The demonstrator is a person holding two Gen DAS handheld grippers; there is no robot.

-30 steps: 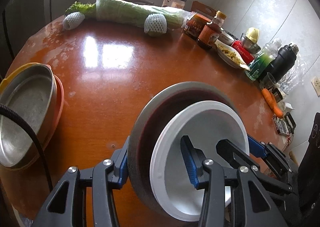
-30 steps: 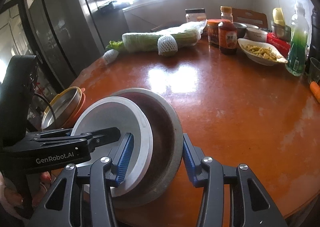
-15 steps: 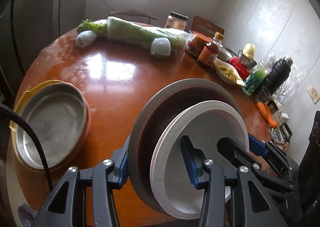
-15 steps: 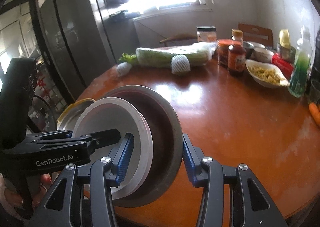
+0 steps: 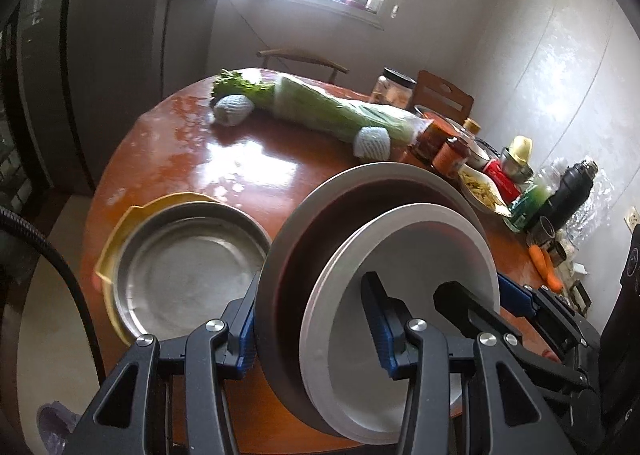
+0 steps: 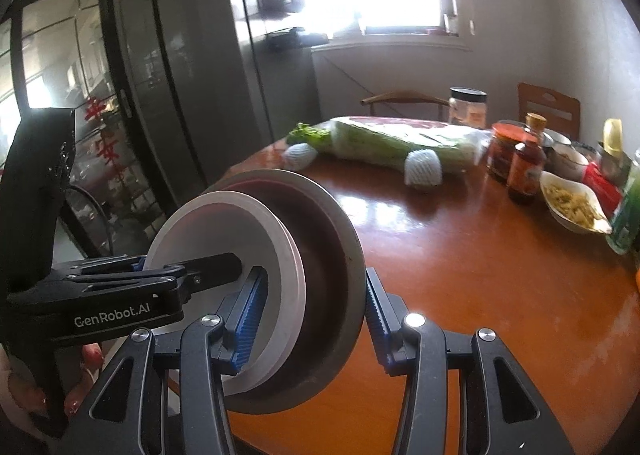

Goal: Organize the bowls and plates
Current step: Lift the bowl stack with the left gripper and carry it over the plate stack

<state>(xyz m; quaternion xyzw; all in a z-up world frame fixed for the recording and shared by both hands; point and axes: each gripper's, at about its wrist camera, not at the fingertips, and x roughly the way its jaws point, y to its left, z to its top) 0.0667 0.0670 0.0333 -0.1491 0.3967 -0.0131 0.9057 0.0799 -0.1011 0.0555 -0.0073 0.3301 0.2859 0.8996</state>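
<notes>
Both grippers clamp one stack of dishes held in the air over the near table edge: a grey-rimmed brown bowl (image 5: 320,239) with white plates (image 5: 400,255) nested in it. My left gripper (image 5: 308,319) is shut on the stack's near rim. My right gripper (image 6: 312,307) is shut on the same stack (image 6: 320,239), on the opposite rim, and its fingers (image 5: 472,307) show in the left wrist view. A metal pan (image 5: 188,271) sits in a yellow and orange dish (image 5: 116,239) on the table at left.
The round brown table (image 6: 460,255) holds a wrapped cabbage (image 5: 332,107), netted fruits (image 5: 372,141), sauce jars (image 6: 524,167), a dish of food (image 6: 572,207), bottles (image 5: 572,191) and carrots (image 5: 544,263) along its far and right side. A dark fridge (image 6: 180,75) stands at left.
Both grippers have risen and pulled back with the stack. The table has dropped lower in both views, and the metal pan now appears closer to the stack.
</notes>
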